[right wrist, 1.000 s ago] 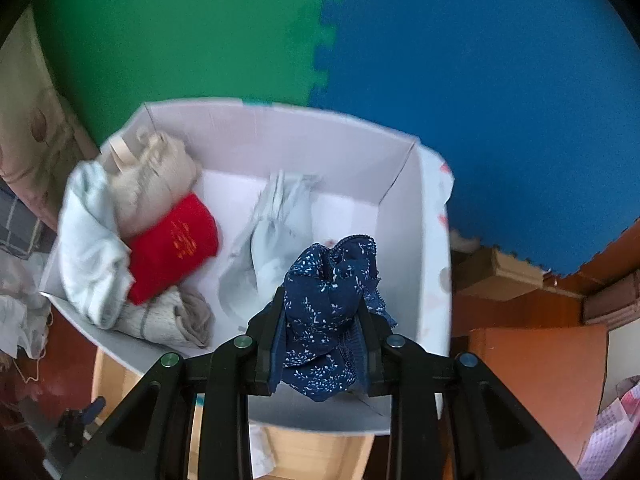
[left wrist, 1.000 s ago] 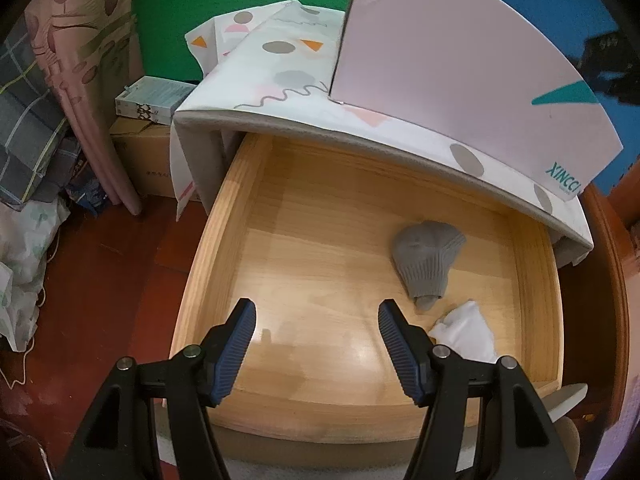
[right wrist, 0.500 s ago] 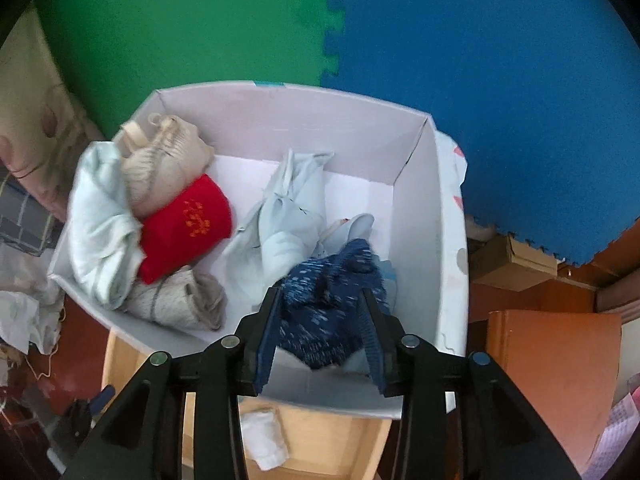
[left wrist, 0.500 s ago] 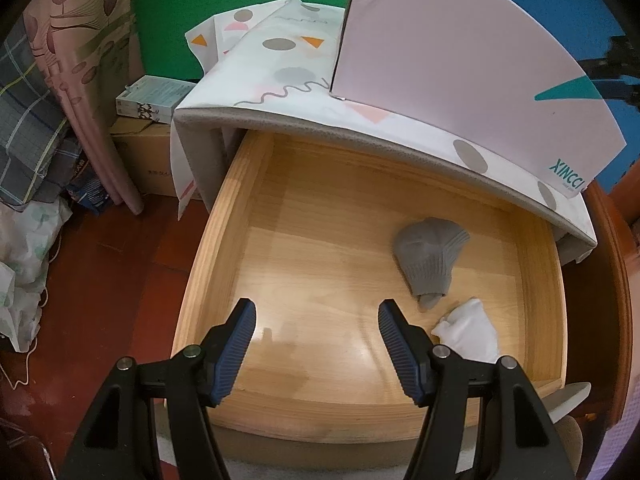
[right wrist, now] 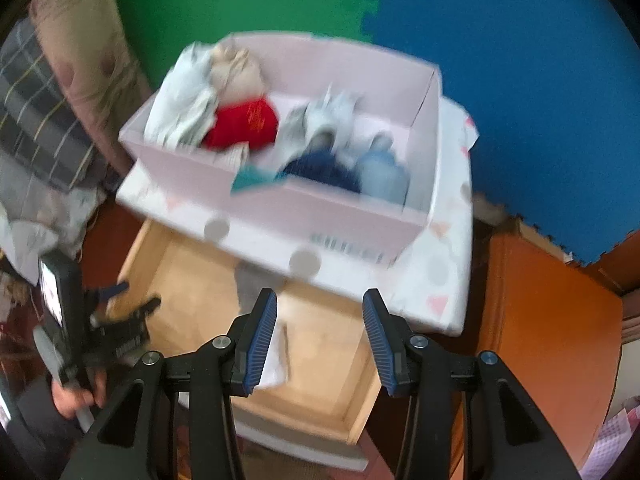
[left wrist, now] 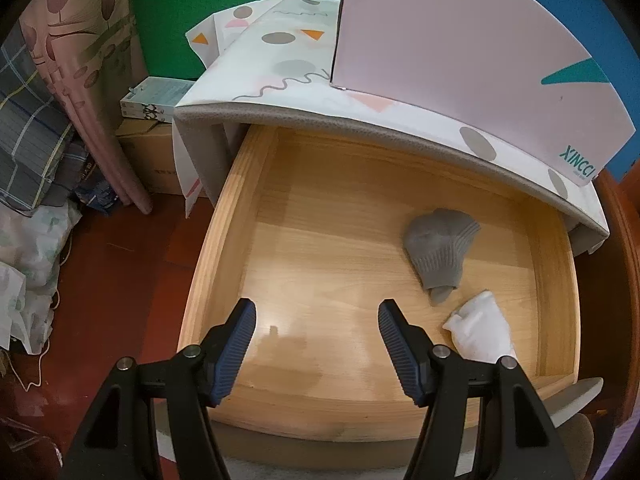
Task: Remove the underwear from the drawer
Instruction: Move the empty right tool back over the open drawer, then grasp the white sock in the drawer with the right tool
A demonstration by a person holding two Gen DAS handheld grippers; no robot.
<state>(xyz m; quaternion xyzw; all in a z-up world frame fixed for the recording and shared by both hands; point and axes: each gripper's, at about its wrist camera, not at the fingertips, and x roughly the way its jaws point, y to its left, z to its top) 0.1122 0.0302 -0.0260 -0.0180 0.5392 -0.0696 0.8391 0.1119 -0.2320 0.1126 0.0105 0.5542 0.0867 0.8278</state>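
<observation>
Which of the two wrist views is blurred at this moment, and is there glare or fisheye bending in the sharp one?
Right wrist view: motion-smeared, with the pink box and its clothes streaked, though the open right gripper stays crisp. Left wrist view: sharp; a soft glare patch and the left gripper shadow lie on the drawer floor, and the fisheye bows its straight edges.

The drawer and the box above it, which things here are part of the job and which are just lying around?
Part of the job:
wooden drawer, open
grey garment and white garment in the drawer
pink box holding the clothes
navy garment in the box
left gripper and right gripper, both open and empty

Just lying about:
cardboard boxes
plaid fabric
</observation>
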